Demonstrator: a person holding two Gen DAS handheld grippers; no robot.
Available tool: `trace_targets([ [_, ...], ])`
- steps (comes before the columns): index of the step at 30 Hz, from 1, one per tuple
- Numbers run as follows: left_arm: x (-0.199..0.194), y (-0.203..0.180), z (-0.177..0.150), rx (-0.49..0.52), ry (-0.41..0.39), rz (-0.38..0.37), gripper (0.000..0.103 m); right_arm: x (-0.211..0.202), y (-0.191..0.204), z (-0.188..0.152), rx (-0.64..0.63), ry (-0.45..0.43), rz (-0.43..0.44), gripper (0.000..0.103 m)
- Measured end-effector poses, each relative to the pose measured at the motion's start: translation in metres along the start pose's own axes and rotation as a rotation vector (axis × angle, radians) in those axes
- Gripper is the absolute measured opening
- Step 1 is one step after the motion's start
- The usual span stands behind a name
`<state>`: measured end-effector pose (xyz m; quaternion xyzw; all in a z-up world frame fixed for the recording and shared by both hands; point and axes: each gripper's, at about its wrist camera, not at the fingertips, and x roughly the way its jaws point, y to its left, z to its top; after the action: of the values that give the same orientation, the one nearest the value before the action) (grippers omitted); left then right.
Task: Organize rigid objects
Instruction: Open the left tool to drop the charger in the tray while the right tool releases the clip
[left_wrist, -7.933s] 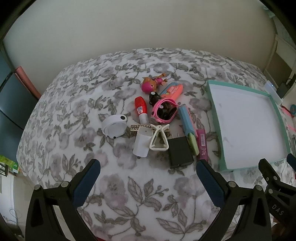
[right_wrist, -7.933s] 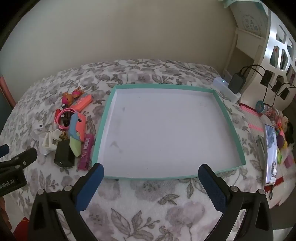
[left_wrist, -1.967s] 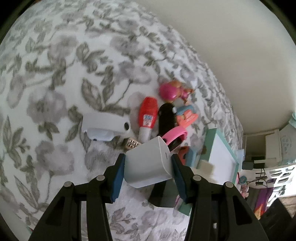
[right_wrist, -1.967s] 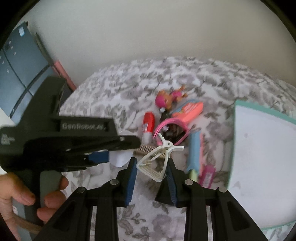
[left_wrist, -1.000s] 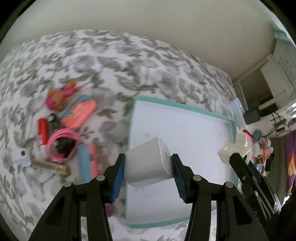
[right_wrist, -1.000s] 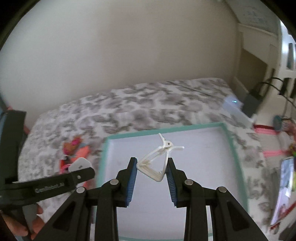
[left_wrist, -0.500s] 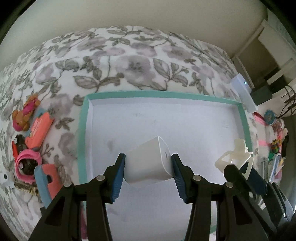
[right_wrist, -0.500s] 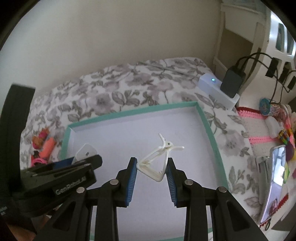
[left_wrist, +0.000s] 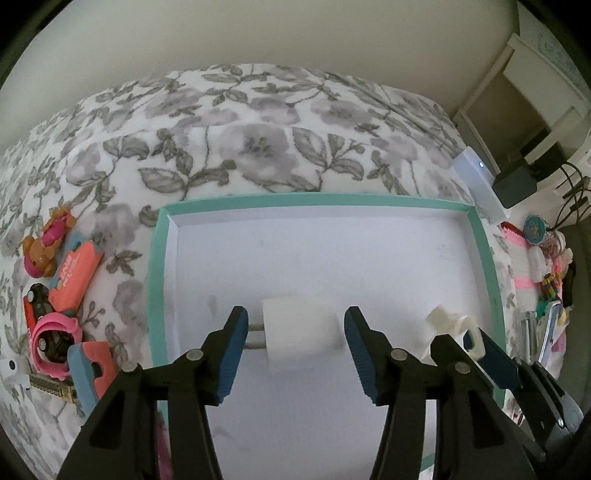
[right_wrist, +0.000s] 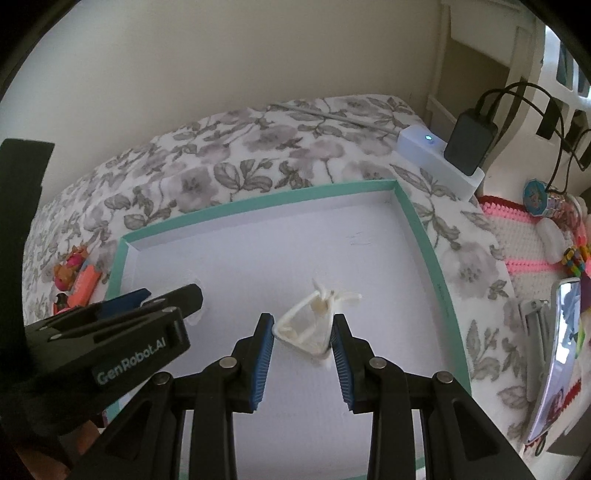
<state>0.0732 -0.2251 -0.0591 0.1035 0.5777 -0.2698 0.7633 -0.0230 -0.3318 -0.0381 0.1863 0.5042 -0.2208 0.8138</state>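
Two handheld black grippers with blue pads, both angled steeply down over a shallow white tray with a teal rim (left_wrist: 154, 280) on a bed with a grey floral cover (left_wrist: 258, 140). Left gripper (left_wrist: 295, 341): jaws opening, pads clear of the white cube-shaped plug adapter (left_wrist: 301, 332) lying between them on the tray floor, prongs pointing at the left pad, small gaps on both sides. Right gripper (right_wrist: 303, 341): jaws narrow, pads pinching the cream plastic hair claw clip (right_wrist: 312, 323) from both sides, the clip low over the tray floor; touching the floor or not, cannot tell. Same clip seen at the right edge of the left wrist view, caught in the other gripper's pads, just right of the adapter. Left of the tray, on the cover, a cluster of small items: a pink-haired doll figure (left_wrist: 44, 251), a coral-orange plastic toy piece (left_wrist: 74, 275), a pink round ring with a dark item inside (left_wrist: 55, 338), a blue and coral elongated case (left_wrist: 88, 365). Beyond the tray's far right corner, a white oblong device with a small blue light (right_wrist: 436, 162) and a black plug block with cables (right_wrist: 469, 144) at the bed's edge. Past the right rim, a pink and white crocheted mat with assorted trinkets (right_wrist: 532, 240).
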Motion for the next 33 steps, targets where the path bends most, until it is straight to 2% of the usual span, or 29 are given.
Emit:
trace_targets([
  [3, -0.009, 0.006, -0.001, -0.005, -0.016, 0.007, 0.057, -0.002, 0.000, 0.001, -0.002, 0.000, -0.005, 0.035],
  [6, -0.019, 0.013, -0.002, -0.017, -0.036, 0.014, 0.059, -0.006, 0.001, 0.000, -0.014, -0.007, -0.010, 0.048],
  [11, -0.033, 0.026, -0.005, -0.041, -0.069, 0.040, 0.063, -0.014, 0.004, -0.004, -0.022, -0.018, -0.007, 0.049],
  [13, -0.038, 0.031, -0.008, -0.053, -0.081, 0.057, 0.065, -0.017, 0.007, -0.005, -0.031, -0.024, -0.010, 0.055],
  [18, -0.051, 0.047, -0.019, -0.086, -0.142, 0.127, 0.083, -0.019, 0.012, -0.012, -0.059, -0.030, -0.019, 0.064],
  [26, -0.063, 0.064, -0.042, -0.109, -0.190, 0.156, 0.088, -0.019, 0.022, -0.026, -0.093, -0.048, -0.025, 0.078],
  [33, -0.068, 0.088, -0.064, -0.147, -0.232, 0.183, 0.088, -0.017, 0.036, -0.032, -0.139, -0.067, -0.053, 0.095],
])
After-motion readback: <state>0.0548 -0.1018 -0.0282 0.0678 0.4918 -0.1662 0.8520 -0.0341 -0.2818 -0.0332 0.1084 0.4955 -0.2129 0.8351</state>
